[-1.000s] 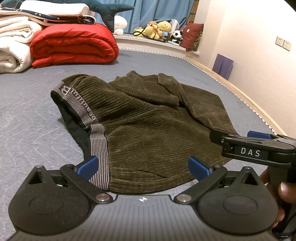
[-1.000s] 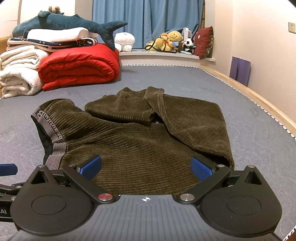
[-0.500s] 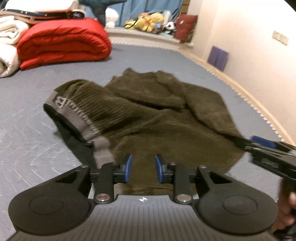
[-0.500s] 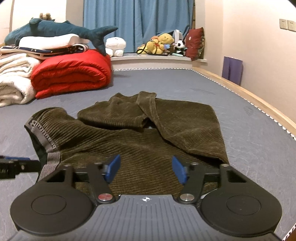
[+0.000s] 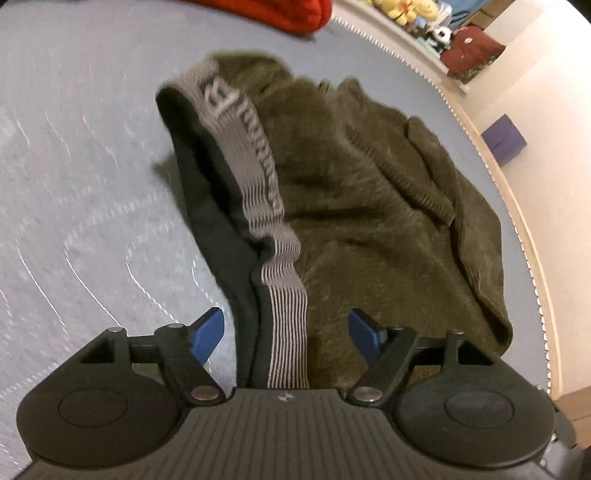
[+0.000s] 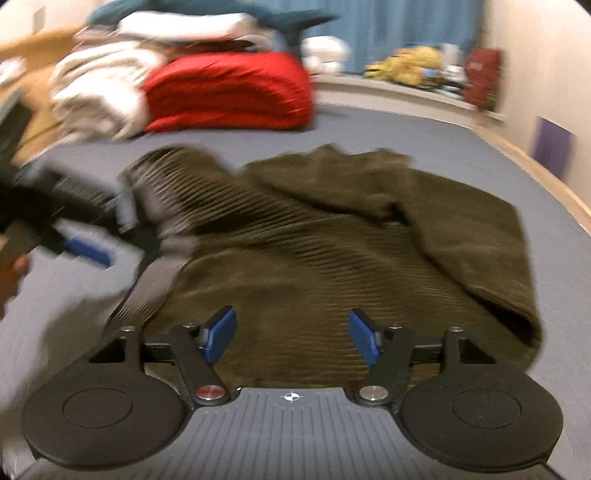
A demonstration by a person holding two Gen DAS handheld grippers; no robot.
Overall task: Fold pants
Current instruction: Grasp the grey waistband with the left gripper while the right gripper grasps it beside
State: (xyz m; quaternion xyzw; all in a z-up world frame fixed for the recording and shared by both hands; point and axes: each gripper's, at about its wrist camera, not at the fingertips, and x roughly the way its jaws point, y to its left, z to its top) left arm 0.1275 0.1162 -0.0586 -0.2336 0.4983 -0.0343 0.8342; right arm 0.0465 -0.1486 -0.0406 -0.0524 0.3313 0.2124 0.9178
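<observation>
The left gripper [image 5: 286,332] hangs tilted down over the near end of the pants [image 5: 369,206], its blue pads [image 5: 207,334] spread and its jaws opening. The grey striped waistband [image 5: 284,325] and the dark lining beside it run up between the two pads, but neither pad presses on the cloth, so it has hold of nothing. From the right wrist view that same gripper [image 6: 92,236] shows as a blur at the waistband end of the pants, with a hand [image 6: 13,275] behind it.

The right gripper [image 6: 291,338] sits low over the near hem of the pants [image 6: 332,258], its jaws opening as well, pads apart with the ribbed olive cloth lying below and between them, not gripped.

The pants lie crumpled on the grey quilted mattress [image 5: 74,184], waistband toward its left side, the legs bunched and folded over toward the right edge, where a wooden bed rim [image 5: 532,236] runs along the wall. Nearer the far left corner of the mattress a rolled red quilt [image 6: 229,92] rests beside a stack of white blankets [image 6: 96,92]. Beyond the far edge, soft toys [image 6: 406,66] line a ledge under blue curtains [image 6: 406,26].
</observation>
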